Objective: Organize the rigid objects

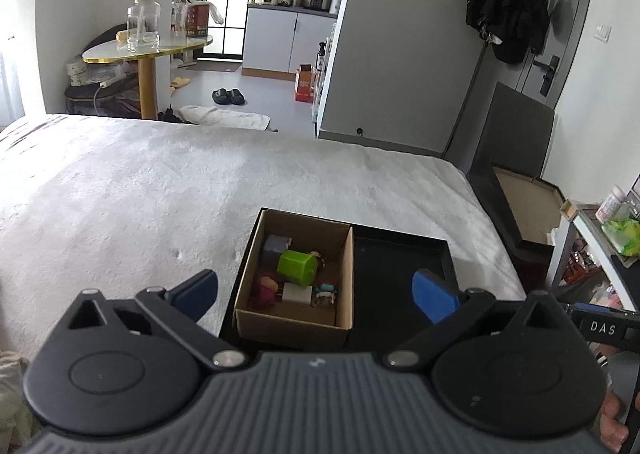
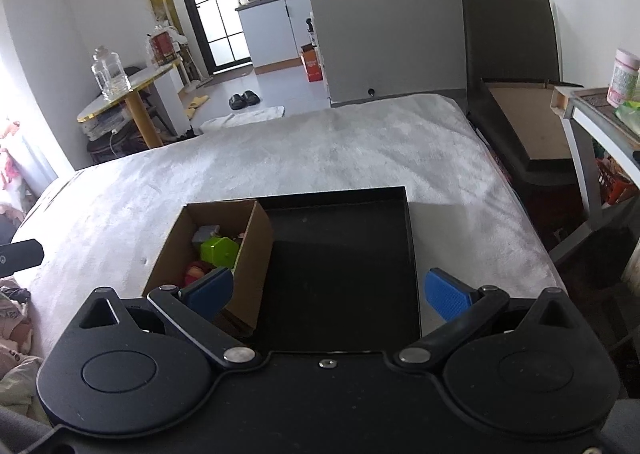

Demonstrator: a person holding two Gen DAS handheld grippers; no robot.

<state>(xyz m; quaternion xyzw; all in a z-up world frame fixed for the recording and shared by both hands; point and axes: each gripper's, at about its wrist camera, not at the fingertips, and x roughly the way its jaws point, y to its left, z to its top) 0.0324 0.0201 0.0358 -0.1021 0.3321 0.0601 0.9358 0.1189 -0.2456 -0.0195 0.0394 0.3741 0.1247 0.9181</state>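
Grey fuzzy blanket spreads wide across the bed, and everything sits on it. On that blanket lies a flat black tray, shallow-walled. Inside the tray, pushed against its left wall, stands an open cardboard box, and the tray floor to the right of the box is bare and dark.

Down in the box we have the toys: a lime green block sits in the middle, tilted; a grey block is behind it at the far side of the box; a white block is in front of the green one, touching it. A red-and-pink figure lies left of the white block, a small teal figure right of it.

Left gripper hangs above the near edge of the box, blue pads spread wide, grasping nothing. Right gripper hovers over the tray beside the box, likewise released and empty, its left pad just in front of the box's near right corner.
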